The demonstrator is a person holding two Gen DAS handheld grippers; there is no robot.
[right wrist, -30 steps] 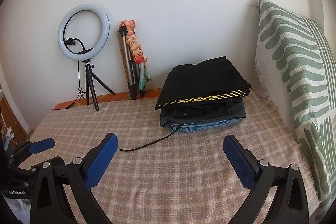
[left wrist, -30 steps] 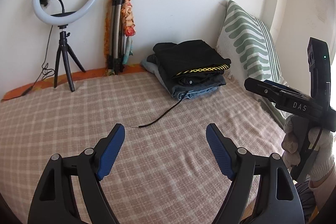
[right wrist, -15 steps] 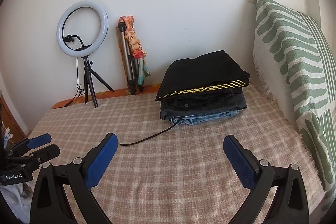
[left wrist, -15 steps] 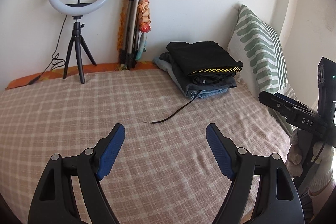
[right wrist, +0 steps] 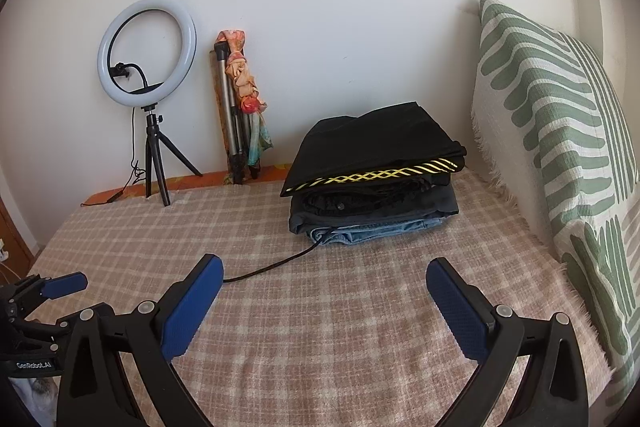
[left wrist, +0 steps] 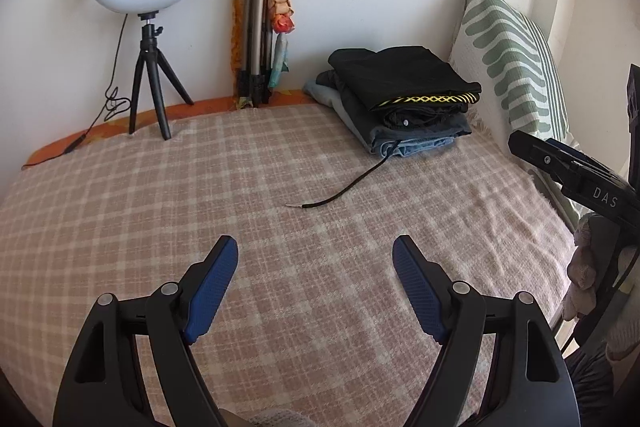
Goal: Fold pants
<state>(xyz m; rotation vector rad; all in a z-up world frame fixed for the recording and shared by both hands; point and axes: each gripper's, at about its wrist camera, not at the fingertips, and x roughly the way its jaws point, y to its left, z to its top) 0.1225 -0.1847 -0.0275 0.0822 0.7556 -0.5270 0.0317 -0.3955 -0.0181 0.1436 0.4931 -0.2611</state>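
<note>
Pants (right wrist: 376, 187) folded in a stack on checked bedspread (right wrist: 320, 307), perhaps four, left tool (left wrist: 312, 265) wide, right tool (right wrist: 324, 291) wide, both empty

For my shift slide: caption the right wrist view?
Open right gripper faces stacked folded pants on the checked bedspread.

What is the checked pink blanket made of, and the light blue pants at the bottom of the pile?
The checked pink blanket looks like soft woven fabric, maybe wool or cotton: matte, slightly fuzzy, with a frayed fringe at its edge. The light blue pants at the bottom of the pile look like denim: faded blue, with thick stitched seams. The exact fibres can't be told from here.
</note>
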